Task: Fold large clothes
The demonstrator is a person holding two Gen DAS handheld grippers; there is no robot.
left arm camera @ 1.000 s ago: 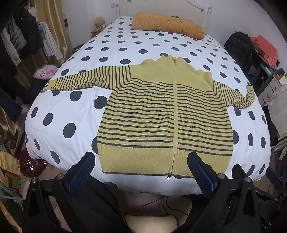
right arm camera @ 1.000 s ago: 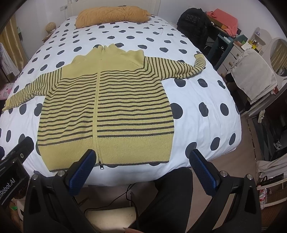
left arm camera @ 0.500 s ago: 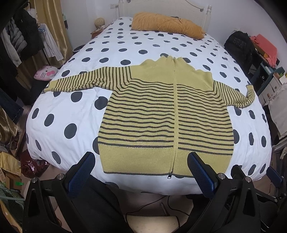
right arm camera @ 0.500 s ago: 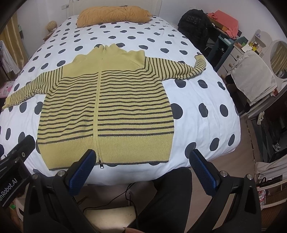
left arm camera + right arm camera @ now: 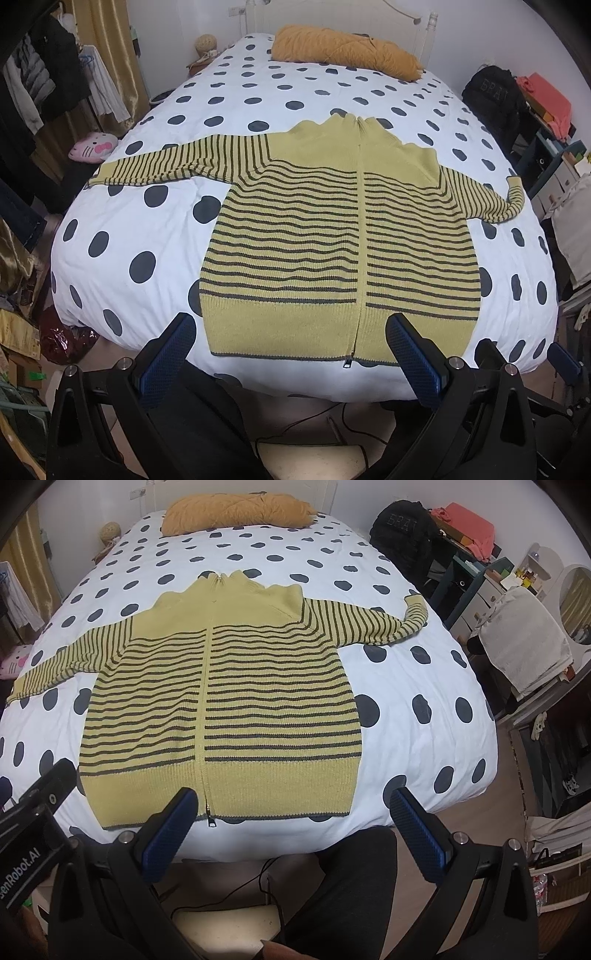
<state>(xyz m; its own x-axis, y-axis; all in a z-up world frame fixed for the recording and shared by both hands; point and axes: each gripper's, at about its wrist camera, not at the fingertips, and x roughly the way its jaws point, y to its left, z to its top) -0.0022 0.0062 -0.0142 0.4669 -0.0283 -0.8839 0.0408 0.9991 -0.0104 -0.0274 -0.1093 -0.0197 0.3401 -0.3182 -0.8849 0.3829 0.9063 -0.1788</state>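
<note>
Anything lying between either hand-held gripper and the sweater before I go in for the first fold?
Nothing visible. The sweater lies flat on the bed, hem nearest. The left hand-held gripper and right hand-held gripper are open just short of the hem, with only bare bedcover and hem ahead.

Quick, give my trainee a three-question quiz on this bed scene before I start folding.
1. True or false: the striped cardigan lies flat, zipped, sleeves spread.
2. The left gripper and right gripper are: A open, B shut on cloth, C shut on nothing.
3. Fill in: at the head of the polka-dot bed lies an orange ____.

Key: 1 true; 2 A; 3 pillow.
</note>
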